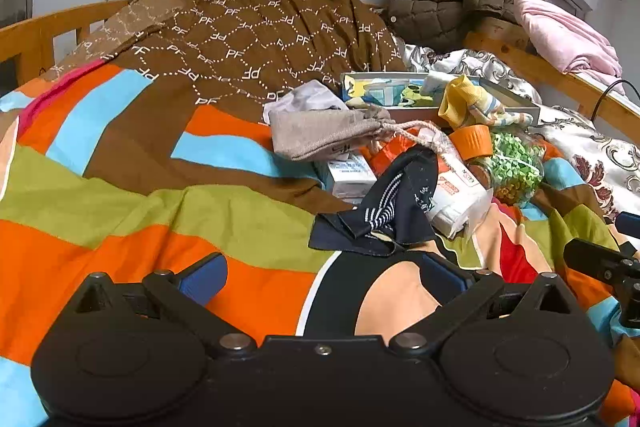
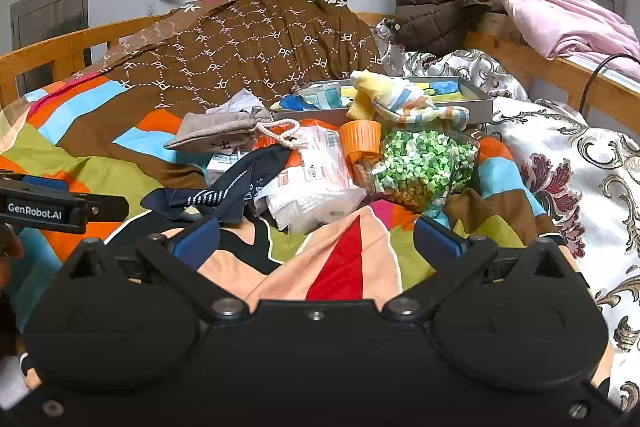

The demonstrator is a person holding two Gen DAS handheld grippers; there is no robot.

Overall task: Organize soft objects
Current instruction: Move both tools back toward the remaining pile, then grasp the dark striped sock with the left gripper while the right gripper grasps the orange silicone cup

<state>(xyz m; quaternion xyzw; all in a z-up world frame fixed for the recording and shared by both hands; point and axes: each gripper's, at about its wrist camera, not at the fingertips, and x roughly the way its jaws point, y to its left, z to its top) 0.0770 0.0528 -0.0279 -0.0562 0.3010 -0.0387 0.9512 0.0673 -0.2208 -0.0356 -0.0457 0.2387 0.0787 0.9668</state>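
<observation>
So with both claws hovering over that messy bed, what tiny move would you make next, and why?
Probably ease the left gripper forward onto the navy striped sock. Both it and the right gripper are open and empty, and that sock lies loose on the quilt just ahead of the left fingers.

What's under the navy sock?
The navy sock lies over a small white box and a tissue pack's edge; anything else beneath is hidden.

Both claws are held low and level, side by side, fingers pointing forward. The left claw (image 1: 324, 277) has its blue-padded fingers (image 1: 204, 277) spread wide with nothing between them, and the right claw (image 2: 316, 241) is spread just as wide, also unladen.
</observation>
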